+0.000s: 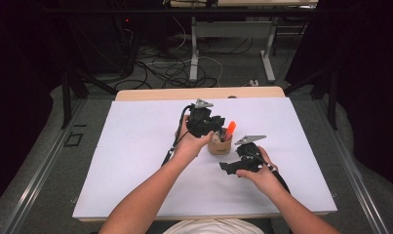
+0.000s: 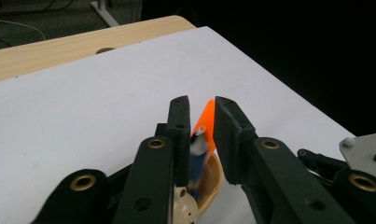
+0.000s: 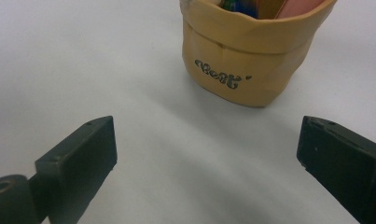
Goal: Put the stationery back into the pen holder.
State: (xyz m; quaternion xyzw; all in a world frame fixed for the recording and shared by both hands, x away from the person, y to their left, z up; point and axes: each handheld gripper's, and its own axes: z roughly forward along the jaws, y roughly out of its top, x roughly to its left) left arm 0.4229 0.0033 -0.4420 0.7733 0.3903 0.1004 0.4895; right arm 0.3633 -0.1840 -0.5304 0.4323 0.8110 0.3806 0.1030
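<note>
A tan pouch-like cup (image 1: 219, 145) printed with dark lettering (image 3: 222, 76) stands mid-table and holds an orange marker (image 1: 230, 129) plus other pens. My left gripper (image 1: 217, 129) hangs right over the cup's mouth. Its jaws stand a narrow gap apart in the left gripper view (image 2: 202, 103). A blurred blue pen with a silver tip (image 2: 198, 154) sits in that gap above the cup rim (image 2: 216, 179), the orange marker (image 2: 205, 122) just behind it. My right gripper (image 1: 224, 166) rests low, in front and to the right of the cup, wide open (image 3: 206, 140) and holding nothing.
A white sheet (image 1: 135, 161) covers most of the wooden table (image 1: 150, 93). Behind the table, on the floor, are cables (image 1: 174, 68) and desk legs (image 1: 194, 53). Dark curtains flank both sides.
</note>
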